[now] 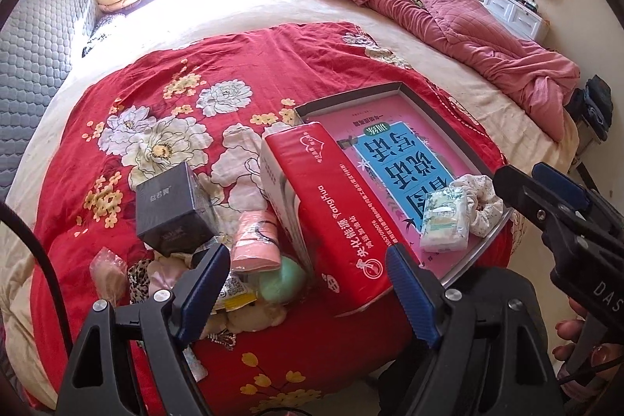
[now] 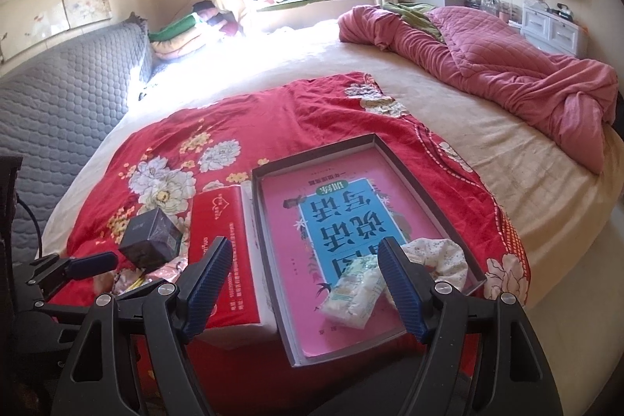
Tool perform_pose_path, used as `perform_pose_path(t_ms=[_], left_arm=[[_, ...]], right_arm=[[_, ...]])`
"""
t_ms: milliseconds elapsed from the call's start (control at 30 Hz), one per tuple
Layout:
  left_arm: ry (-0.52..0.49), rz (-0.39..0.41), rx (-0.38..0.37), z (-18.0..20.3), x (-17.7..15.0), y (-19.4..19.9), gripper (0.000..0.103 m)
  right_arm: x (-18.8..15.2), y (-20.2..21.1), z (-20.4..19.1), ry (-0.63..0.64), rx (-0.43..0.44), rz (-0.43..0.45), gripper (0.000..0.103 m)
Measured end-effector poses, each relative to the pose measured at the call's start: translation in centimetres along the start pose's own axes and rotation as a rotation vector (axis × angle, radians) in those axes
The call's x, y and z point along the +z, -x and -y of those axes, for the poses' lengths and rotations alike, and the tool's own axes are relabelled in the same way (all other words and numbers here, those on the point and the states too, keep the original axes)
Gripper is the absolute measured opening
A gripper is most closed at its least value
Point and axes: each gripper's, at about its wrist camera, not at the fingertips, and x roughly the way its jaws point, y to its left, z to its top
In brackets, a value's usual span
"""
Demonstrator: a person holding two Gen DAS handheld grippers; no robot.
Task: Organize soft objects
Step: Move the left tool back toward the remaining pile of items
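**Mia:** Where do the soft things go?

**Ben:** I think they go in the flat tray (image 2: 394, 158) on the red flower blanket (image 1: 241, 65); the tray has a pink and blue book cover at its bottom; a small tissue pack (image 2: 357, 293) and a frilly white scrunchie (image 2: 440, 260) lie in its near corner, touching each other.

**Mia:** So some are done?

**Ben:** It looks that way; more wait in the pile (image 1: 218, 283) left of the tray; I see a pink cloth roll (image 1: 255, 240), a green round thing (image 1: 282, 279) and a spotty scrunchie (image 1: 138, 277); a dark box (image 1: 171, 207) and a big red tissue pack (image 1: 335, 221) sit there too.

**Mia:** What are the grabbers doing?

**Ben:** The left gripper (image 1: 308, 279) is spread wide and holds nothing; it hangs above the pile; the right gripper (image 2: 304, 279) is spread wide too and empty, just over the tissue pack in the tray.

**Mia:** What comes next?

**Ben:** My guess is the left one dips down for one soft piece, maybe the pink roll; it must pinch only that, not the box beside it; then carry it over the tray wall.
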Motion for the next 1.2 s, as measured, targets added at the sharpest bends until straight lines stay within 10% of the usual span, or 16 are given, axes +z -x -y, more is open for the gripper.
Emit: perform_pose_path(t_ms=[1200], left_arm=[[0.252,0.011,0.093,-13.0,-5.2,3.4,0.081]], right_arm=[[-1.6,0.1,-10.0,0.241,0.135,-0.035,0.078]])
